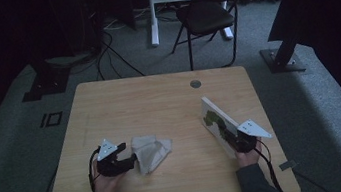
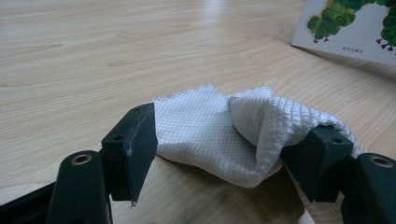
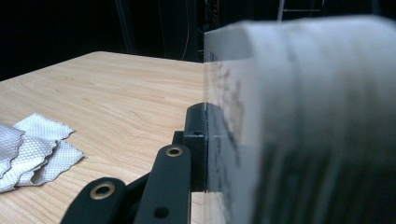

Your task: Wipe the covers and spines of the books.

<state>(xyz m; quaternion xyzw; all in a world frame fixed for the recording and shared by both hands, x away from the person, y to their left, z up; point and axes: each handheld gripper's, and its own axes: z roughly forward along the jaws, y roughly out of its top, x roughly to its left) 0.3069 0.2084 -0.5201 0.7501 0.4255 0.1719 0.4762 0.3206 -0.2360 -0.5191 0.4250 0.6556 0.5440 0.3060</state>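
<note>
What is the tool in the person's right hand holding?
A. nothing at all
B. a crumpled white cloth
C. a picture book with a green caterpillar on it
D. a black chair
C: in the high view the right tool clamps the picture book, tilted up off the table, with a green caterpillar on its cover.

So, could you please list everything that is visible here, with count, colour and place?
Table: one, light wood, centre.
Cloth: one, white, crumpled, table's left part, between the left jaws.
Book: one, white with a green caterpillar picture, table's right part, tilted up.
Chair: one, black, on the floor beyond the table.
Left gripper: one, black, around the cloth.
Right gripper: one, black, clamped on the book.
</note>
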